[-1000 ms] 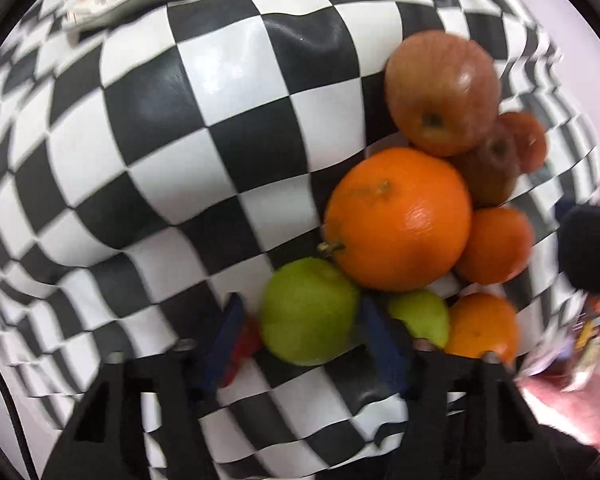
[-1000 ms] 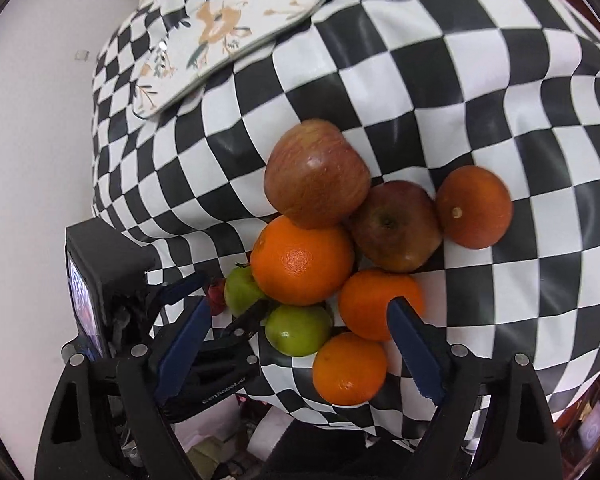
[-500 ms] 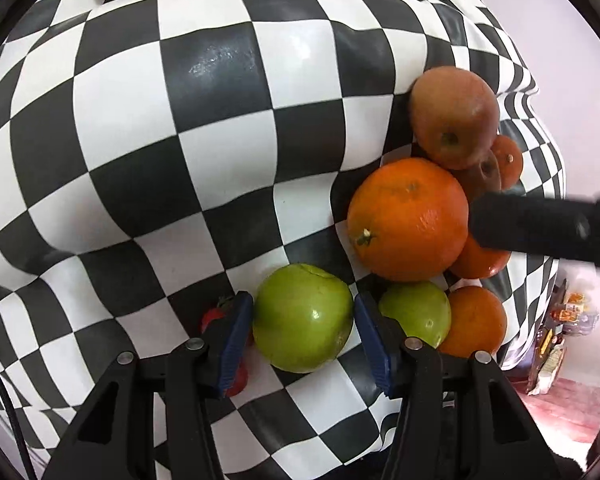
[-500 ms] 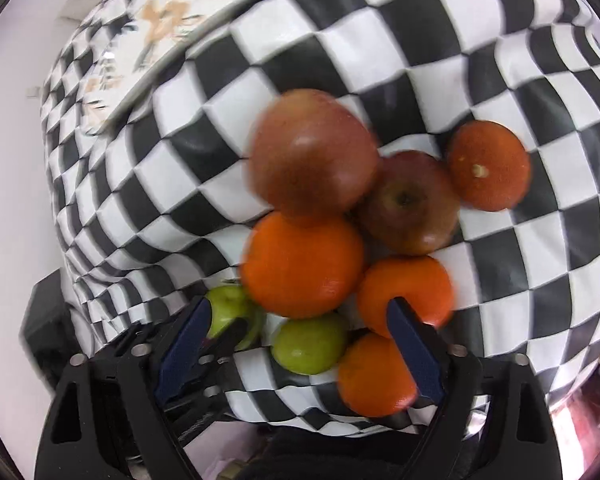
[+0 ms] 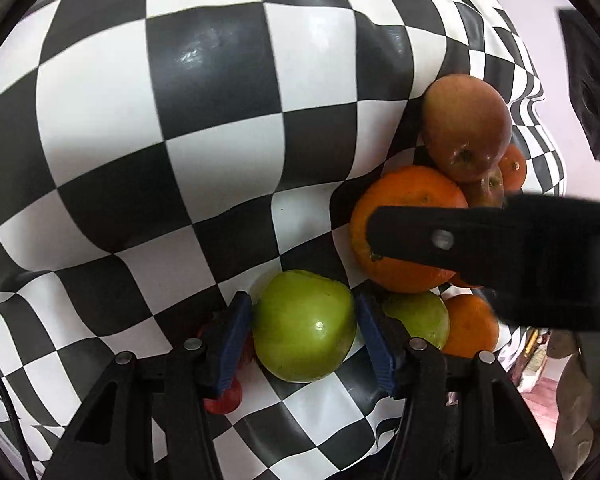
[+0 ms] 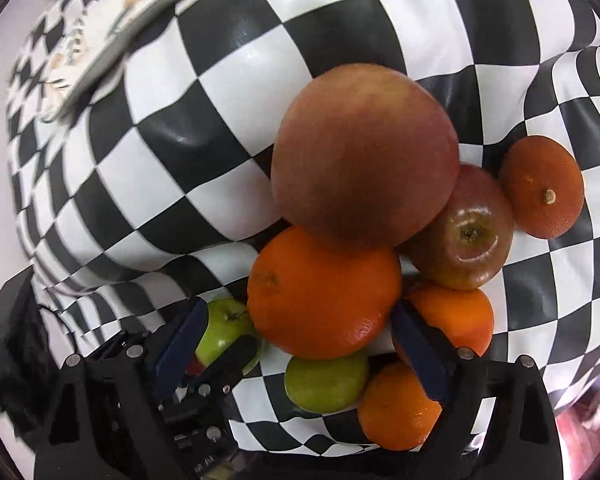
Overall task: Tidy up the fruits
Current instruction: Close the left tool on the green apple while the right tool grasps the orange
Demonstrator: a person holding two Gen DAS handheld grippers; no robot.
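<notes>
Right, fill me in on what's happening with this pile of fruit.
A person is sorting fruit heaped on a checkered cloth with two handheld grippers. The left gripper has a green apple between its pads. The right gripper, jaws opening, straddles a big orange without gripping it. Red apples, smaller oranges and a second green apple sit bunched together.

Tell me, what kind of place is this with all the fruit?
Probably a home, maybe a dining or kitchen table. A shiny black-and-white checkered tablecloth covers it, a flowery mat or tray lies at the far side, and apples and oranges, like the big orange, sit piled together.
</notes>
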